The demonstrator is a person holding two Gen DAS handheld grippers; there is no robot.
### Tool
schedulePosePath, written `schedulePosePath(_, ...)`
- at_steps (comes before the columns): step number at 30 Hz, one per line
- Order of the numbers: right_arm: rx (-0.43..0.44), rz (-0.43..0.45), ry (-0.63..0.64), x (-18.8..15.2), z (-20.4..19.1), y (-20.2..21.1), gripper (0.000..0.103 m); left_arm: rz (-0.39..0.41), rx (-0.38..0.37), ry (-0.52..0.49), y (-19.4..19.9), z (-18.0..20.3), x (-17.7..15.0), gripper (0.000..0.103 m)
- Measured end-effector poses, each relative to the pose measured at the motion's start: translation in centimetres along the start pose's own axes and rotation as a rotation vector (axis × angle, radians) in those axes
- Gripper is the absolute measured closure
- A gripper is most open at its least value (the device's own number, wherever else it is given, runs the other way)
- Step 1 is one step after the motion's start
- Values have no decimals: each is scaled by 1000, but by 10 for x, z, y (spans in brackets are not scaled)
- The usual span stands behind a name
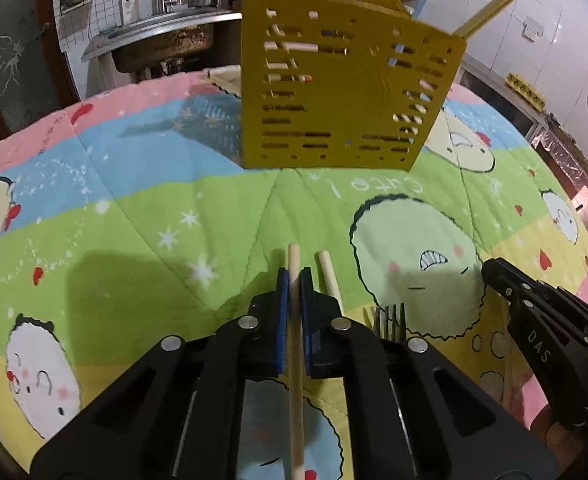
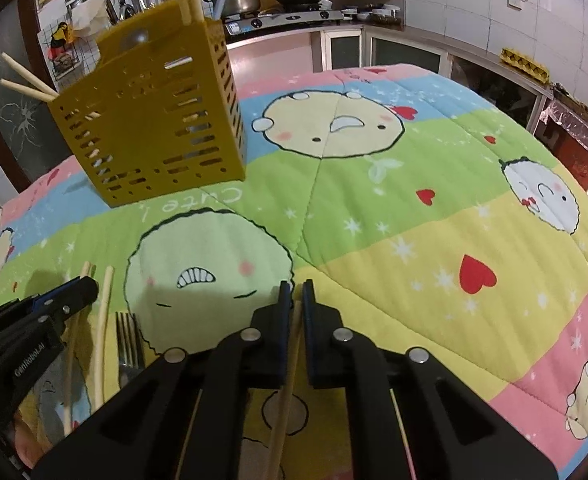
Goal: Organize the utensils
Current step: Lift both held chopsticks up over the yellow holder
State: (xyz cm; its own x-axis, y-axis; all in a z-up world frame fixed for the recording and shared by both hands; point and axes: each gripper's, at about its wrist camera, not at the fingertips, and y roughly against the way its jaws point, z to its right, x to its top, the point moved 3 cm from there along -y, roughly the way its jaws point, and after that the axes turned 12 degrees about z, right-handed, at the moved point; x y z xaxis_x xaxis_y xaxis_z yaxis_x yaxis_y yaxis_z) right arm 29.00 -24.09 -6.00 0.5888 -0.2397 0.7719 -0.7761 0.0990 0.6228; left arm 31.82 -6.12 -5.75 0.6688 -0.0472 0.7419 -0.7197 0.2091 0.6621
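**A:** So, what have I got right now?

**B:** My left tool [image 1: 294, 276] is clamped on one chopstick [image 1: 295, 360]. The blue pads squeeze it from both sides, and its tip pokes out past them. My right tool [image 2: 297, 292] is clamped on another chopstick [image 2: 284, 400], a thin one that runs back under the tool.

**A:** Where do they go?

**B:** Into the yellow utensil holder [image 1: 345, 92]. It stands up on the surface, well ahead of both tools, on the quilted cartoon cloth [image 1: 134, 220]. Some chopsticks already stick out of its top.

**A:** What is still lying down?

**B:** One loose chopstick [image 1: 329, 276] just beside my left tool, and a fork [image 1: 389, 322] near it. Both lie flat on the cloth.

**A:** How do I do this step well?

**B:** I think I should lift both sticks straight up first, so they don't drag the loose chopstick or the fork. Then I tip each stick so it points down, and bring it over the top of the holder. One tool at a time looks safer, so the tools don't bump. I let go only when the tip is inside.

**A:** What could go wrong?

**B:** The sticks are thin and smooth. They may spin in the pads. The holder looks light, so a push could tip it.
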Motion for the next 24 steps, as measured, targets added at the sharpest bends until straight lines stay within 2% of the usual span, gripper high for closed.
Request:
schedulePosePath(7, 38, 81, -1, 18, -3, 23, 98, 84, 3, -8, 25, -2, 15, 98)
schedulePosePath(12, 71, 188, 5, 40, -7, 51, 98, 192, 13, -40, 55, 3, 30, 98)
schedulePosePath(18, 69, 344, 46, 62, -11, 88, 98, 327, 15, -56, 93, 7, 49, 98)
schedulePosePath(24, 83, 437, 54, 74, -13, 109, 98, 454, 38, -86, 120, 10, 55, 98)
